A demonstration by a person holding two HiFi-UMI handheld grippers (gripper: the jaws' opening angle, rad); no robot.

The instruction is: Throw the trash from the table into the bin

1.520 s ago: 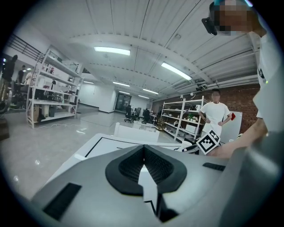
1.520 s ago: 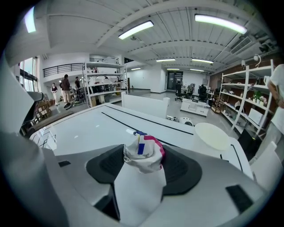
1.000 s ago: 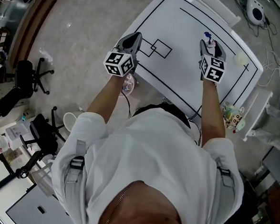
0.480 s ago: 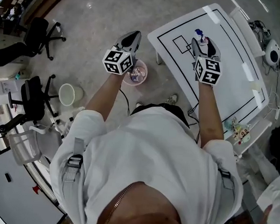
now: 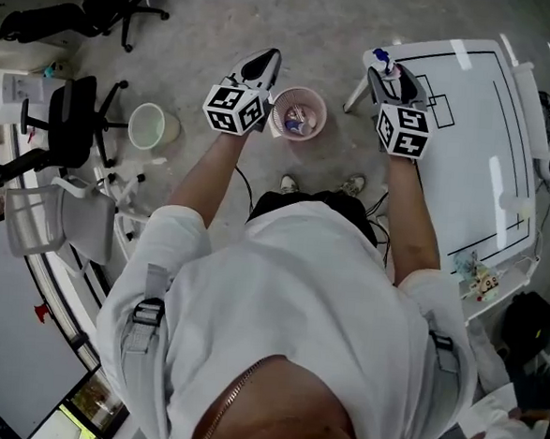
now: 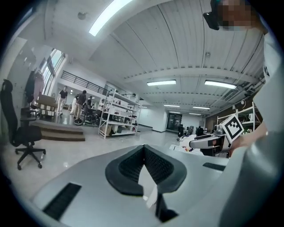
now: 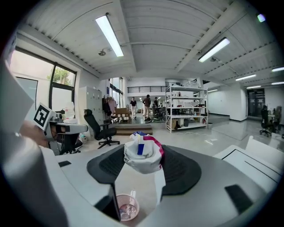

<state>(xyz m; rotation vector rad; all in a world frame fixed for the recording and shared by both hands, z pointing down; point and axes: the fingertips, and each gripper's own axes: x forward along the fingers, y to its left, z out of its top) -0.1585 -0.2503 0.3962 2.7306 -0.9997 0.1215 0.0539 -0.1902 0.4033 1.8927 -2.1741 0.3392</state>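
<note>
We grip the crumpled wrapper [image 7: 143, 153] in the right gripper [image 5: 385, 70]. Its jaws stand wide but are pressed onto the wad from both sides, and the white, blue and pink paper bulges out above the pads. Held that way it should not slip on the carry, and a slight release would drop it. The wrapper hangs about over the corner of the table [image 5: 467, 152] nearest the bin [image 5: 323, 112]. That pink basket, already holding some rubbish, stands on the floor just beside that corner, between our two grippers. The right gripper view shows it low down through the gap under the jaws, so we judge the drop not yet lined up. The left gripper [image 5: 265, 63] has its jaws fully together on nothing and hovers by the bin's far rim, out of the way.
</note>
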